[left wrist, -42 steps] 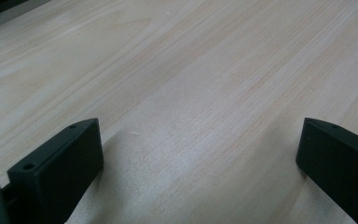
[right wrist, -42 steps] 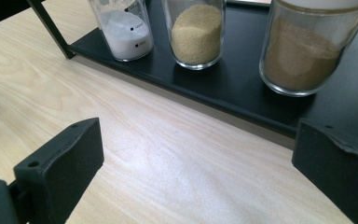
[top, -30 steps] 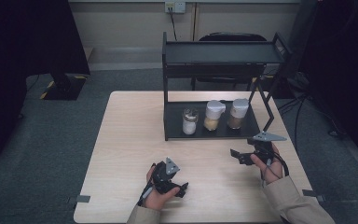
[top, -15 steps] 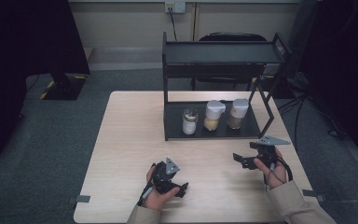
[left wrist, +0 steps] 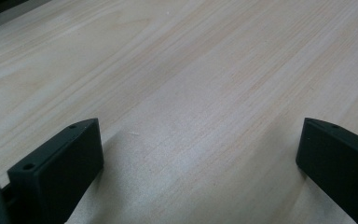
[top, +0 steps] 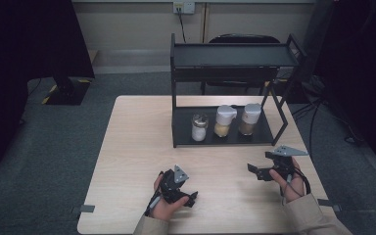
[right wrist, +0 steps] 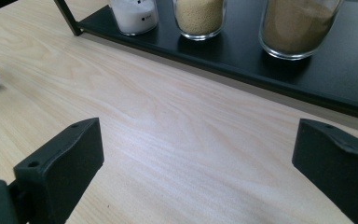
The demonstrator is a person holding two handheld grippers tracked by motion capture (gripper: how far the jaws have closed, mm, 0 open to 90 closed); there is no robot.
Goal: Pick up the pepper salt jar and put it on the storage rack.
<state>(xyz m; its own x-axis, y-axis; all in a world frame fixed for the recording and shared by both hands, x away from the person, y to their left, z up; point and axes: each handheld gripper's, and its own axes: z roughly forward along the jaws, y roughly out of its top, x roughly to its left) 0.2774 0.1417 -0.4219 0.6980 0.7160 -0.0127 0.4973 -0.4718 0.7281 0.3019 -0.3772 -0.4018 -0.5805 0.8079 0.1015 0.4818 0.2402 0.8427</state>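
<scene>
- The left gripper lies low on the near middle of the light wooden table, held in the person's left hand; its jaws stand wide apart with nothing but bare wood between them.
- The right gripper hovers near the table's right edge, just in front of the black rack; its jaws gape wide too and grip nothing.
- On the rack's bottom shelf three jars stand upright in a row: the salt jar on the left, the yellow-grain jar in the middle, the brown-powder jar on the right.
- In the right gripper view the salt jar, yellow-grain jar and brown-powder jar sit beyond the jaws, well apart from them.
- The rack's top shelf is above the jars.
</scene>
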